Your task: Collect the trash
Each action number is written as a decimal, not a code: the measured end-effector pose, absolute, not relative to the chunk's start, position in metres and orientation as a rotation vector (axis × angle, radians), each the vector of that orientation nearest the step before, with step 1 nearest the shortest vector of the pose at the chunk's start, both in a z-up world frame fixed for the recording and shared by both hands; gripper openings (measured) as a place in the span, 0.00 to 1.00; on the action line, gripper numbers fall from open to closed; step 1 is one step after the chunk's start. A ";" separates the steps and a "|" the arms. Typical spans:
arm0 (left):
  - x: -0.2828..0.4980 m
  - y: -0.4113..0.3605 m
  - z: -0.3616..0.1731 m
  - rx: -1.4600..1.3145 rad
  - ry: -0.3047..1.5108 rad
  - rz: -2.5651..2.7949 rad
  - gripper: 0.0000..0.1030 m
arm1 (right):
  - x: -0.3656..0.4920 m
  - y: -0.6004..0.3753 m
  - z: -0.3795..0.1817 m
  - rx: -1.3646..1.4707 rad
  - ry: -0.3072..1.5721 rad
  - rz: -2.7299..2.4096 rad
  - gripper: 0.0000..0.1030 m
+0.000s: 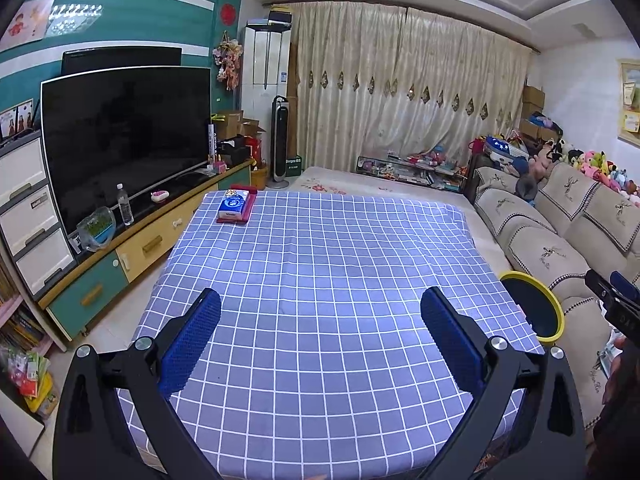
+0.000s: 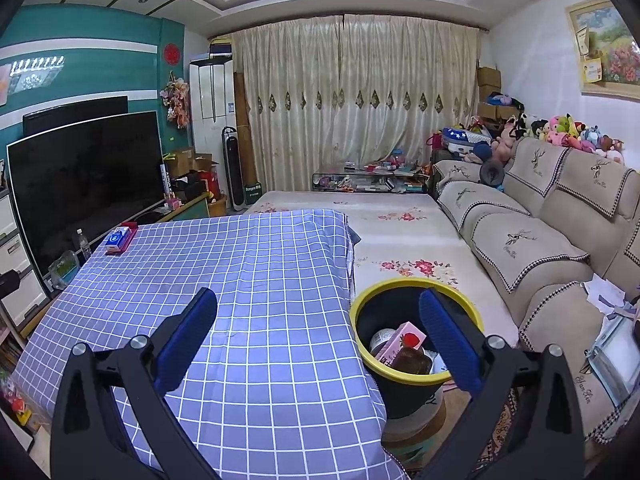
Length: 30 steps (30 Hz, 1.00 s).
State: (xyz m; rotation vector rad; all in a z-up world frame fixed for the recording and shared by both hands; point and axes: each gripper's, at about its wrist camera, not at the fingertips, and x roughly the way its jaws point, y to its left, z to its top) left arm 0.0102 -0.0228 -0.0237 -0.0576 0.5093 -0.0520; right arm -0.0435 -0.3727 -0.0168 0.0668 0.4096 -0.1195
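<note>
A black trash bin with a yellow rim stands on the floor at the table's right edge; it also shows in the left wrist view. Inside lie a pink carton, a brown bottle and white items. My right gripper is open and empty, its right finger over the bin, its left over the table. My left gripper is open and empty above the blue checked tablecloth. The right gripper's tip shows at the left wrist view's right edge.
A blue tissue pack on a red box lies at the table's far left corner. A TV on a low cabinet with a water bottle stands left. A beige sofa runs along the right, with papers on its seat.
</note>
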 end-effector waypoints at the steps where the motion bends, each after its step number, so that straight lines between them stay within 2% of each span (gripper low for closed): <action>1: 0.011 -0.023 -0.024 -0.059 0.511 -0.051 0.95 | -0.043 -0.373 -0.017 0.067 0.411 -0.118 0.93; 30: 0.023 -0.021 -0.033 -0.066 0.533 -0.061 0.95 | -0.041 -0.371 -0.020 0.068 0.421 -0.107 0.93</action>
